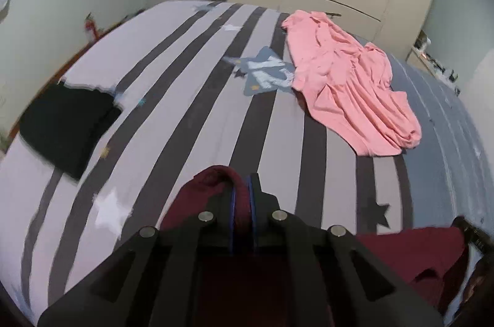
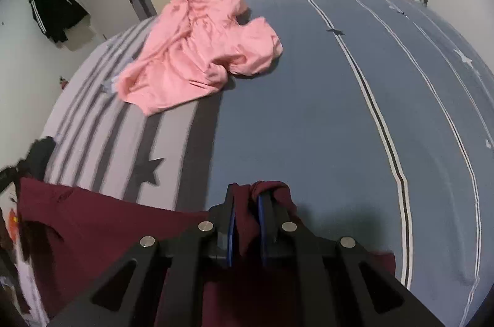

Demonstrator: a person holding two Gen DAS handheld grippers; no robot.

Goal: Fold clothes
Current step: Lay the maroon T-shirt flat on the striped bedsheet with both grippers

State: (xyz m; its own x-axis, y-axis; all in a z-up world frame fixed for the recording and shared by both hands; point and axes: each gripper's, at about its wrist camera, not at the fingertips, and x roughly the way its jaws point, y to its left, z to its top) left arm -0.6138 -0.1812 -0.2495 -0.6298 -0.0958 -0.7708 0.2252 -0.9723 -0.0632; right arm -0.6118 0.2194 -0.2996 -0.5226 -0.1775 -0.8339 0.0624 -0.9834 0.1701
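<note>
Both tongs pinch the maroon garment (image 2: 92, 212): left gripper (image 1: 242, 188) and right gripper (image 2: 247, 197), each clamped on a bunched edge, cloth hanging above the striped bed (image 1: 185, 98). Judgement: keep the held edge taut and level before laying down. Farther off, black folded garment (image 1: 68, 126); pink garment (image 1: 349, 89) crumpled.

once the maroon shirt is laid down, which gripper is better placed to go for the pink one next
Right, probably. Both grippers are shut on the maroon shirt, but the pink garment lies on the right gripper side, farther from the left gripper.
</note>
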